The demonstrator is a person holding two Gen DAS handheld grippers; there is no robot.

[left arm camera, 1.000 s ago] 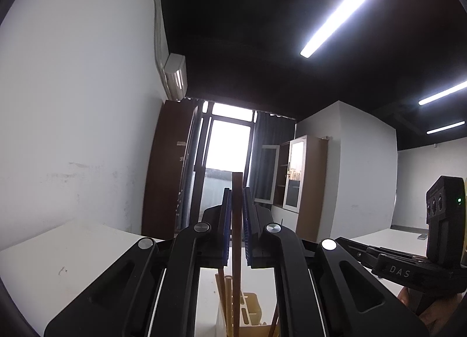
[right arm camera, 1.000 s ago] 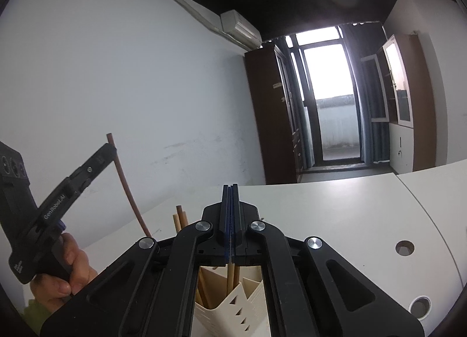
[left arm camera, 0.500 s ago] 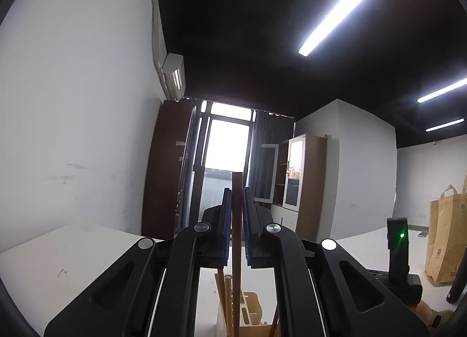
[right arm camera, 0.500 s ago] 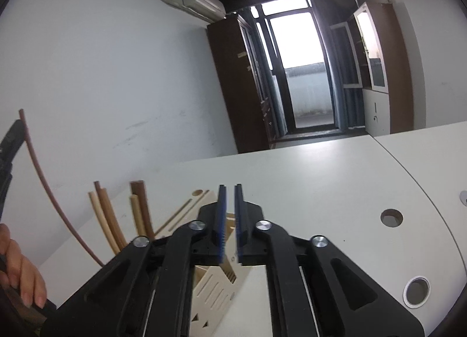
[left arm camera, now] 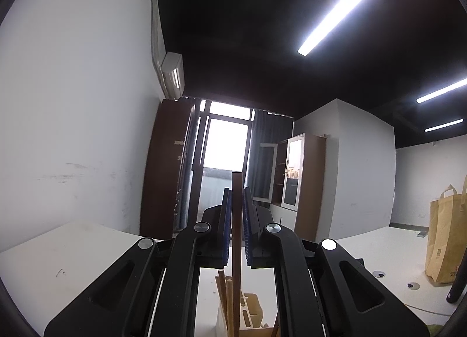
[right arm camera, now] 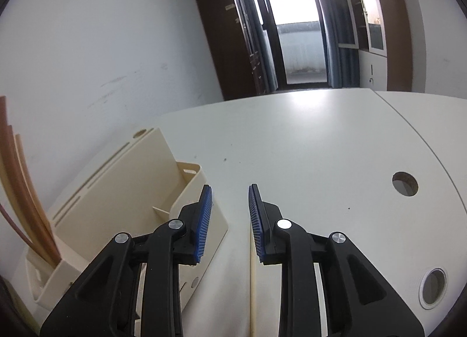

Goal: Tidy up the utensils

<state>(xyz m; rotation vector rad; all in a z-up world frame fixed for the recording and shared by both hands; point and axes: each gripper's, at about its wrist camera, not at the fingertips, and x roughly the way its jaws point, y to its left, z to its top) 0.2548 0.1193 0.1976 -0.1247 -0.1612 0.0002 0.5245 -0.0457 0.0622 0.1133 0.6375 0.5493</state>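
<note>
My left gripper [left arm camera: 237, 191] is shut on a dark brown wooden utensil handle [left arm camera: 237, 220] that stands upright between the pads, above the cream utensil holder [left arm camera: 251, 313], which has other wooden handles [left arm camera: 223, 293] in it. My right gripper [right arm camera: 229, 191] is open and empty, low over the white table [right arm camera: 306, 144]. A pale chopstick [right arm camera: 252, 284] lies on the table below its jaws. The cream holder [right arm camera: 122, 191] stands just left of it, with several wooden handles [right arm camera: 20, 191] rising from its left compartment.
The table has round cable holes [right arm camera: 405, 183] and a capped one [right arm camera: 433, 284] at the right. A brown paper bag [left arm camera: 446, 237] stands on a far table. A white wall [right arm camera: 87, 45] runs behind the holder.
My right gripper has opened, tilted down and moved right of the holder; the chopstick now lies on the table below it. My left gripper keeps the brown handle and has barely moved.
</note>
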